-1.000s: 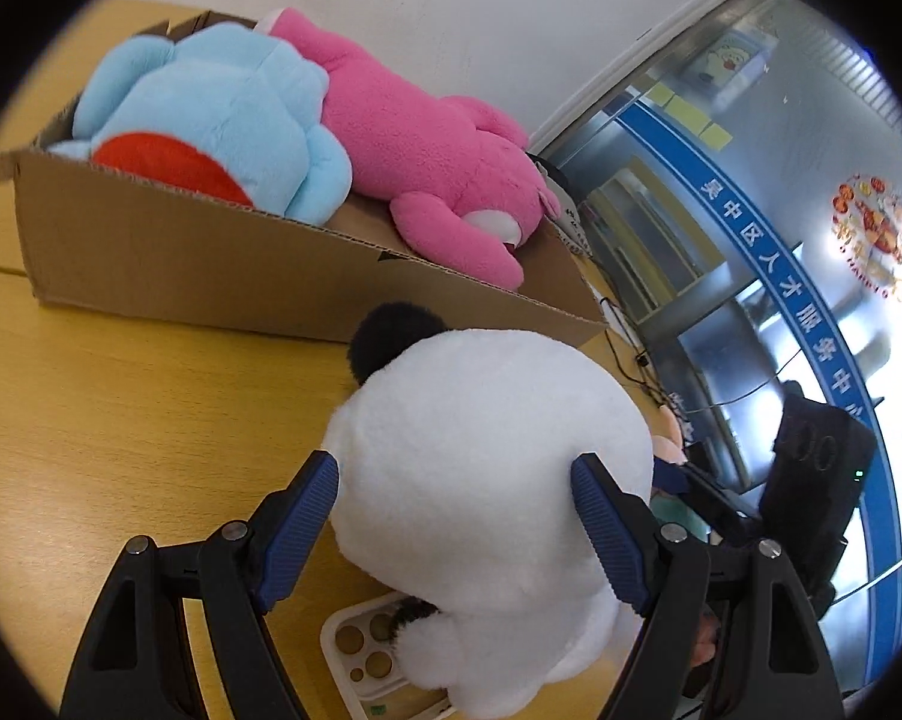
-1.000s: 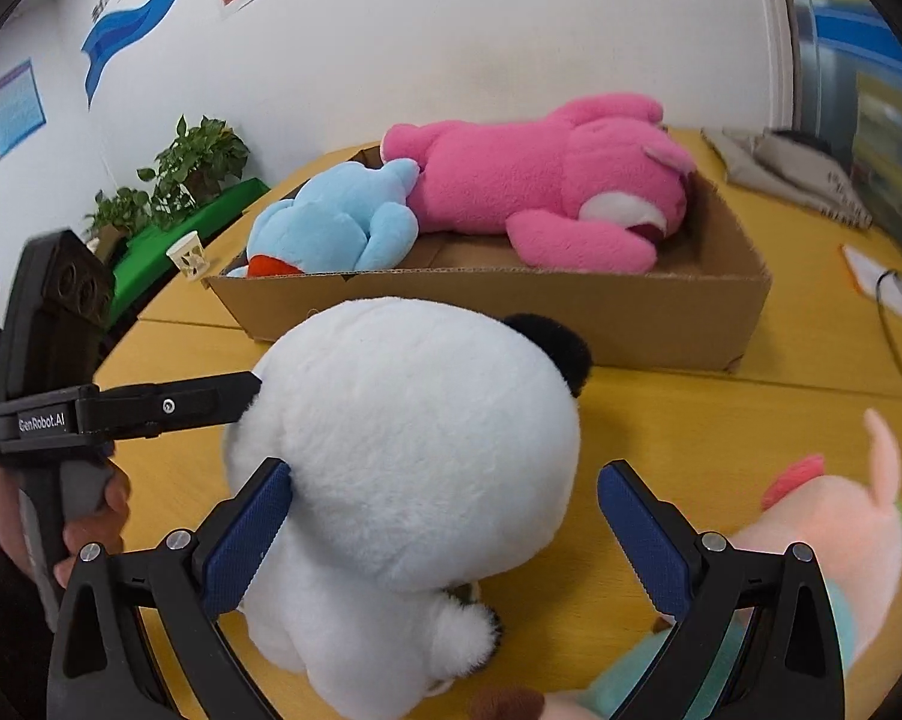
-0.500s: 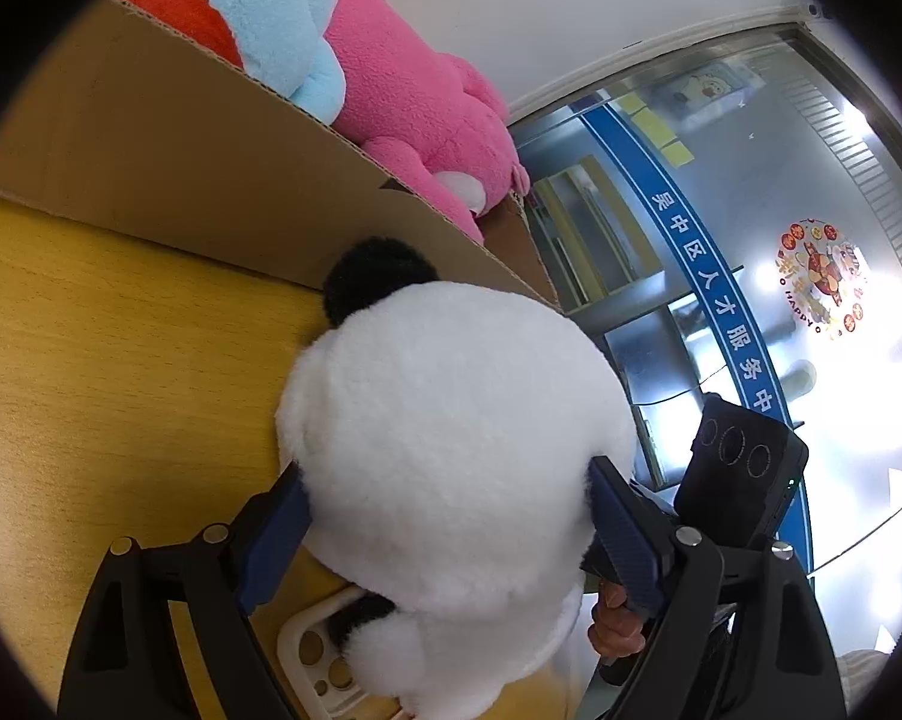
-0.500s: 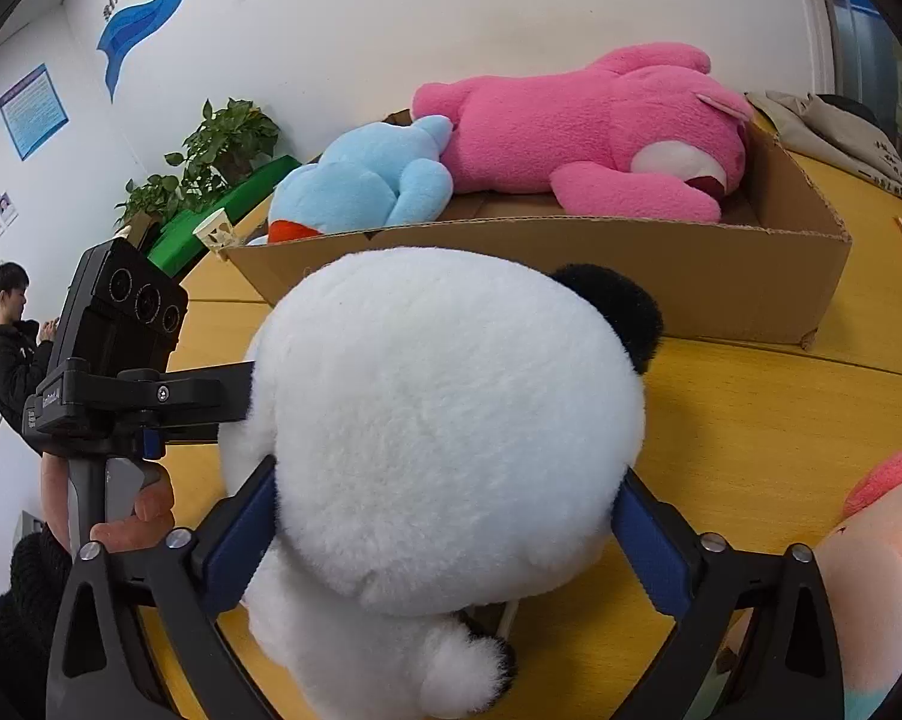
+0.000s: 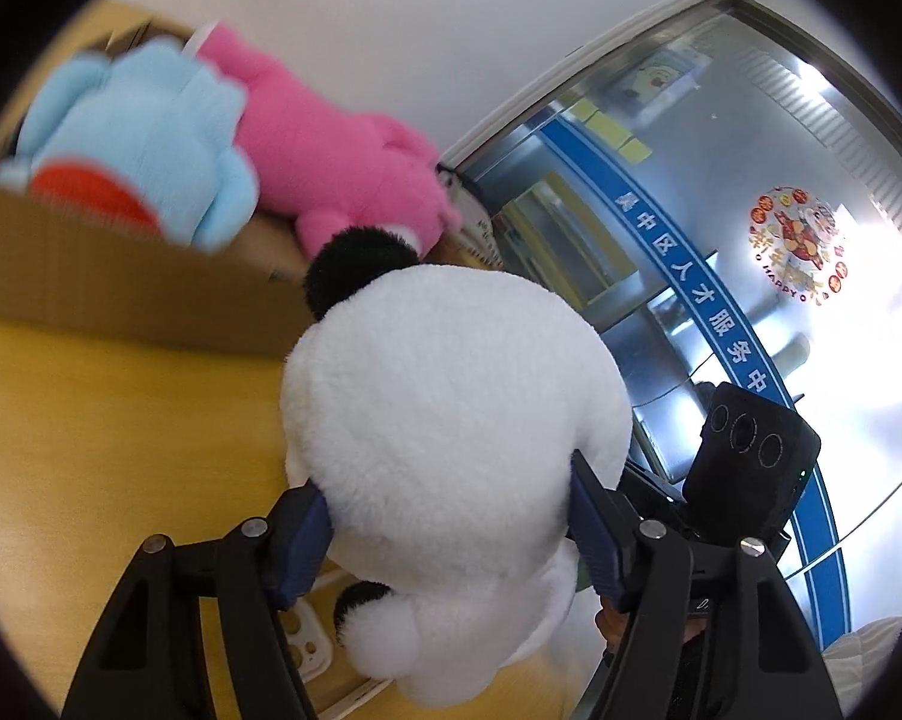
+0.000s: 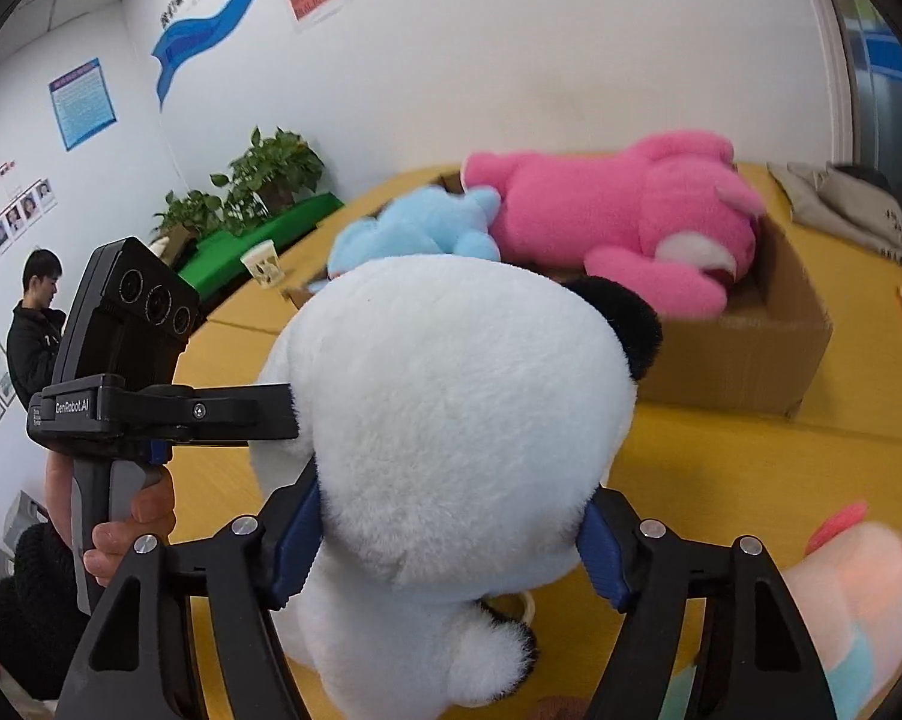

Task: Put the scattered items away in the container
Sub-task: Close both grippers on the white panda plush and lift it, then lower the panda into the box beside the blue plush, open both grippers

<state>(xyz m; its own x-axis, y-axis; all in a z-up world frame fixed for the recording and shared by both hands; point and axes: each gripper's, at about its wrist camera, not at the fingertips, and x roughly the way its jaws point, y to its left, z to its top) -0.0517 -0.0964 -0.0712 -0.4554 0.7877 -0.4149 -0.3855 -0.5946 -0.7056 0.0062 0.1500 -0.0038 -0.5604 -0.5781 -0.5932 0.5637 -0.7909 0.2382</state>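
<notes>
Since a second ago we have raised the panda plush (image 6: 451, 420) off the surface (image 6: 751, 468); both claws, left claw (image 5: 451, 540) and right claw (image 6: 451, 546), pinch its head. Beyond, the cardboard box (image 6: 751, 354) sits nearer, so drop-in looks close.

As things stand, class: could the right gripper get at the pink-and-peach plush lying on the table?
Probably not yet. The right gripper is shut on the white panda plush, so its jaws are full; the pink-and-peach plush lies beside it.
</notes>
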